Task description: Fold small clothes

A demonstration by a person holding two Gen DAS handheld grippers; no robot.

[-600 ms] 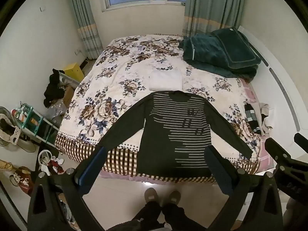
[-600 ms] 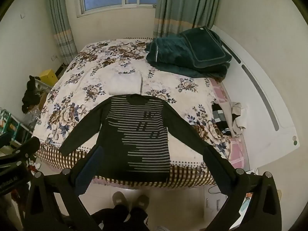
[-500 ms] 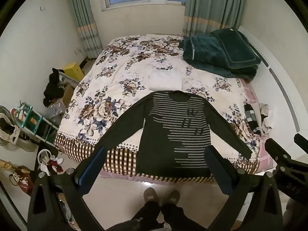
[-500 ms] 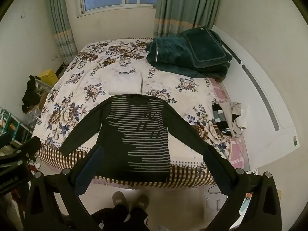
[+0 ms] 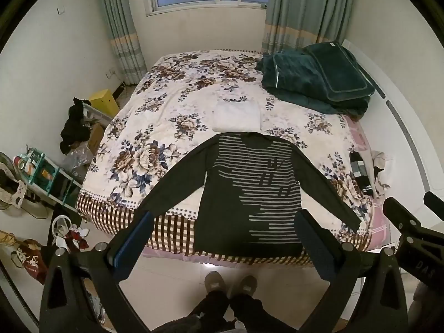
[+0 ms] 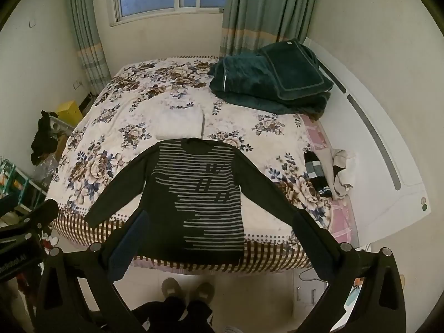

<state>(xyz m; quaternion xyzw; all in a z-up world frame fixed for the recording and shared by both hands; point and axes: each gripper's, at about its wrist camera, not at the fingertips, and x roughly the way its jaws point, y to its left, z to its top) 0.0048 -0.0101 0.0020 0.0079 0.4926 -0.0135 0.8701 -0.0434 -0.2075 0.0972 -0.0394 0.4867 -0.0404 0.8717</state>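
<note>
A dark long-sleeved sweater with grey stripes lies flat, sleeves spread, at the near edge of the floral bed; it also shows in the right wrist view. A folded white garment lies just beyond its collar, also in the right wrist view. My left gripper is open and empty, held high above the bed's foot. My right gripper is open and empty at the same height, beside the left one.
A dark green folded blanket with a pillow lies at the bed's far right. Small clothes lie heaped at the right edge. A shelf and clutter stand on the floor left. The person's feet stand at the bed's foot.
</note>
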